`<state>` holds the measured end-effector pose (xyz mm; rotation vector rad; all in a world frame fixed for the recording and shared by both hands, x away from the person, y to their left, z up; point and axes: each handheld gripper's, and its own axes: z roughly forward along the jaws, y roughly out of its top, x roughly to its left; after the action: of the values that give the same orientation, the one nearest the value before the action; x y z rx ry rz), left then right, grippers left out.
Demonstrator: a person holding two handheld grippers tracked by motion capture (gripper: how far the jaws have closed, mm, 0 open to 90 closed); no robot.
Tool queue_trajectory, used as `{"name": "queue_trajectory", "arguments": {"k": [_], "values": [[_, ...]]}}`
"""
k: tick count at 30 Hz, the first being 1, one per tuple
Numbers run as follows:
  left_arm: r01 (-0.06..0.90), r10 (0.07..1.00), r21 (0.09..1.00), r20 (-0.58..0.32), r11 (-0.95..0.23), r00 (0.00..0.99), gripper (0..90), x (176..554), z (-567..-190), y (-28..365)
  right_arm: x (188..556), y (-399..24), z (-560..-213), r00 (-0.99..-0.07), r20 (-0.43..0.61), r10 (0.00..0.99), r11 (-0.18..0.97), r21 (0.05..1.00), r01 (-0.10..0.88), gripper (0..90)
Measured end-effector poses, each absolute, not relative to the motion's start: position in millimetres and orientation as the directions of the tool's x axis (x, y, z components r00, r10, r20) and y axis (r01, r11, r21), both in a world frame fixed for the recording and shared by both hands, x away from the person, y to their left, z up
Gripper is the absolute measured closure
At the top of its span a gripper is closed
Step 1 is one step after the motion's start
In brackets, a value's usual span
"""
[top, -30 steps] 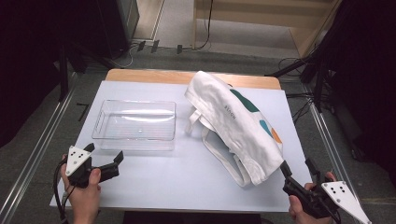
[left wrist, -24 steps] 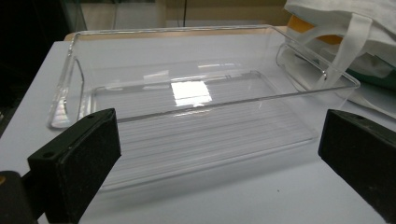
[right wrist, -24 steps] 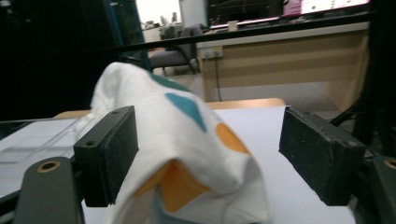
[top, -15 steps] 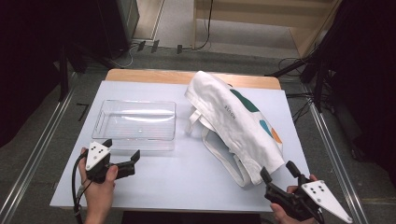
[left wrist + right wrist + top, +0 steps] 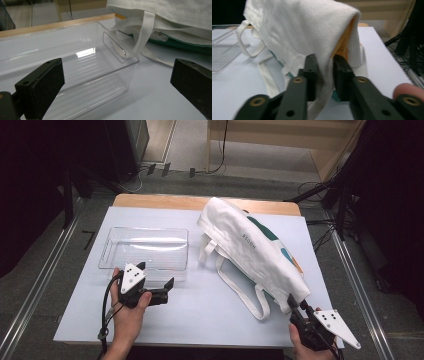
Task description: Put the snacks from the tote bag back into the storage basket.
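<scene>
Left hand (image 5: 131, 306) at near table edge, left gripper (image 5: 167, 289) level, jaws spread wide, nothing between. Right hand (image 5: 306, 346) low at near right corner, right gripper (image 5: 295, 304) jaws just closing, pinching cloth.

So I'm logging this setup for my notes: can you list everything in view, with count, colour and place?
tote bag: one, white with teal and orange print, lying on the right half of the table, straps trailing toward the middle; its near corner is pinched in the right claw.
clear tray: one, see-through plastic, empty, on the left half of the table.
table: one, pale top with a wooden far edge.
cables: several, dark, on the floor behind the table.
left claw: one, black, jaws wide open with nothing between them, just in front of the tray's near right corner.
right claw: one, black, jaws have just been closing and now press on the bag's cloth.
</scene>
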<state>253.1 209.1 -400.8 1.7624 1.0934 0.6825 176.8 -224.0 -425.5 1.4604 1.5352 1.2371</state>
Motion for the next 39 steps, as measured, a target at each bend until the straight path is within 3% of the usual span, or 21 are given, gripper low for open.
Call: {"name": "queue_trajectory", "arguments": {"k": [3,7,19,25,30,36,39], "values": [[0.366,0.885,0.913,-0.010,-0.182,0.466,0.0,259.6,-395.1,199.7,179.5,-235.5,-423.4,-0.150,0.103,0.983,-0.050,0.945,0.324,85.0],[0.356,0.872,0.912,0.005,-0.205,0.489,0.0,271.2,-389.4,186.5,182.7,-247.9,-420.5,-0.131,0.063,0.989,-0.021,0.953,0.303,86.5],[0.354,0.801,0.907,-0.030,-0.230,0.598,0.0,307.6,-381.9,145.3,195.7,-297.4,-421.6,0.024,0.024,0.999,-0.029,0.961,0.277,85.7],[0.384,0.748,0.887,-0.070,-0.255,0.660,0.0,330.5,-384.2,119.9,198.7,-302.1,-425.8,0.041,0.024,0.999,-0.034,0.962,0.270,84.5],[0.421,0.753,0.868,-0.087,-0.265,0.652,0.8,346.1,-387.4,106.6,199.8,-304.5,-428.5,0.040,0.028,0.999,-0.038,0.962,0.272,83.5],[0.421,0.735,0.876,-0.122,-0.237,0.668,19.5,351.8,-389.5,99.8,200.6,-306.9,-431.2,0.057,0.057,0.997,-0.070,0.958,0.277,78.5],[0.421,0.735,0.877,-0.124,-0.233,0.667,41.0,351.0,-389.5,98.2,200.2,-308.9,-430.7,0.029,0.090,0.996,-0.094,0.954,0.285,83.4]]}}
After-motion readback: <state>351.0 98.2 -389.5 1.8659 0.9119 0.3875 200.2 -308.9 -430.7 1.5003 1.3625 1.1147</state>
